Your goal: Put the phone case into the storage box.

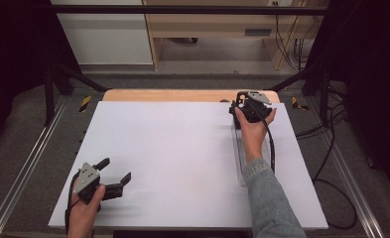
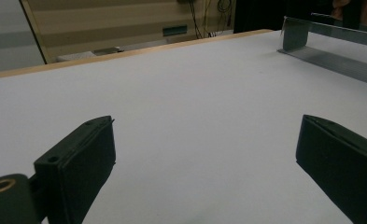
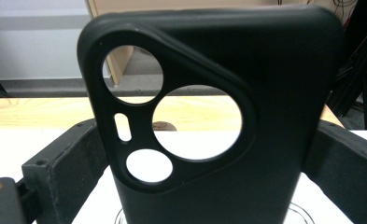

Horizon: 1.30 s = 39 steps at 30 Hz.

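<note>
Between the right gripper's jaws, the black phone case [image 3: 246,116] looks like matt, smooth plastic. Beyond it the white surface [image 1: 172,148] is smooth and matt, edged with pale wood.

- I saw the black rubbery phone case [image 3: 209,121] cut off at the bottom edge.
- It hid my right gripper's [image 3: 209,186] jaw contact.
</note>
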Motion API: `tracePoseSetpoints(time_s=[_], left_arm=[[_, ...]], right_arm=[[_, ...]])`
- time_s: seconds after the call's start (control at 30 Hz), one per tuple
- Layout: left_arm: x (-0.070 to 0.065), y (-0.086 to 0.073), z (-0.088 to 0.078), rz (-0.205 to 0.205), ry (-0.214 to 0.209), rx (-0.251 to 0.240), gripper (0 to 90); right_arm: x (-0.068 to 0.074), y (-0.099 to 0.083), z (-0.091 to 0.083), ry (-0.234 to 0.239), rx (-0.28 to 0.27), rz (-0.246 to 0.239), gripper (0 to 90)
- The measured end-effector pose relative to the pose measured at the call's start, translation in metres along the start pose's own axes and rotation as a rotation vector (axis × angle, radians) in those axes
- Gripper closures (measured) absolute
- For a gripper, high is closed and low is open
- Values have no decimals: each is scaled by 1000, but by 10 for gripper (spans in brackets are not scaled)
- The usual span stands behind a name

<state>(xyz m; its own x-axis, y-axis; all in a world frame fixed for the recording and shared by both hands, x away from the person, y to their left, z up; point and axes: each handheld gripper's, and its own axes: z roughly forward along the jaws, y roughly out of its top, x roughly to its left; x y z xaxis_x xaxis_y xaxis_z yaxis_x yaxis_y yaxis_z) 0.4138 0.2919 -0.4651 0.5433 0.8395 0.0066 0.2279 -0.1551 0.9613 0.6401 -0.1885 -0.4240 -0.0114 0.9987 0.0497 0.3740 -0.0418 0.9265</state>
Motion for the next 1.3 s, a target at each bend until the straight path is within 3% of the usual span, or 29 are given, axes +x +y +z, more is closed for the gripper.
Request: tracePoseSetpoints(time_s=[0.47, 0.57, 1.3], left_arm=[[-1, 1, -1, -6, 9, -7, 43], [-1, 1, -2, -5, 7, -9, 43], [-3, 2, 0, -2, 3, -8, 43]], right_arm=[[-1, 14, -28, 16, 35, -43, 32], [-2, 15, -36, 16, 21, -42, 38], [-9, 26, -76, 118, 51, -27, 69]])
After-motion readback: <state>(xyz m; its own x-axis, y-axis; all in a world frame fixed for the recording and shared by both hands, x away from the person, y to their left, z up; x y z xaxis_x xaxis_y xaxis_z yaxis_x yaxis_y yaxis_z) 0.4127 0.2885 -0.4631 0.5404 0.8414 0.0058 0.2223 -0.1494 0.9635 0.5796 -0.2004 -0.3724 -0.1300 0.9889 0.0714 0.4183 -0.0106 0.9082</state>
